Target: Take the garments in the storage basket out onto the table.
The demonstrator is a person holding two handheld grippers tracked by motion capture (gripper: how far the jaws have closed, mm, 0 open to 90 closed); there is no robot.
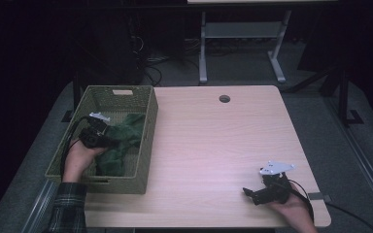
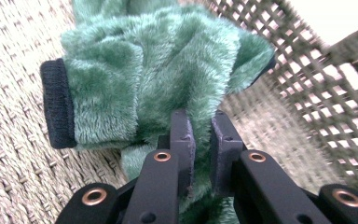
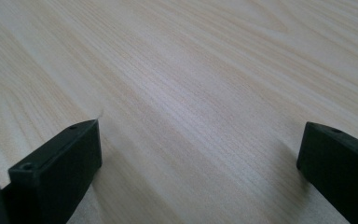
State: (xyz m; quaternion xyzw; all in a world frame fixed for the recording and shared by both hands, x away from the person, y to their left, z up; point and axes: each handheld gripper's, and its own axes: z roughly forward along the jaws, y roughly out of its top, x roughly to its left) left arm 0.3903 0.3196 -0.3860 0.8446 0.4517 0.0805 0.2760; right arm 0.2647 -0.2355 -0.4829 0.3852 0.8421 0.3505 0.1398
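A deep green plush garment (image 2: 154, 79) with a black ribbed cuff (image 2: 58, 105) is seen in an olive-green woven basket (image 1: 148, 141) at the left. The table (image 1: 213, 145) is coloured pale beige with fine wood grain. At the near left, a dark plaid sleeve (image 1: 68, 208) is shown.

Your left gripper (image 2: 200, 140) pinches a fold of the fuzzy green garment (image 2: 154, 74), which has a dark cuff (image 2: 58, 105) on one side and lies inside the woven basket (image 2: 18, 154).
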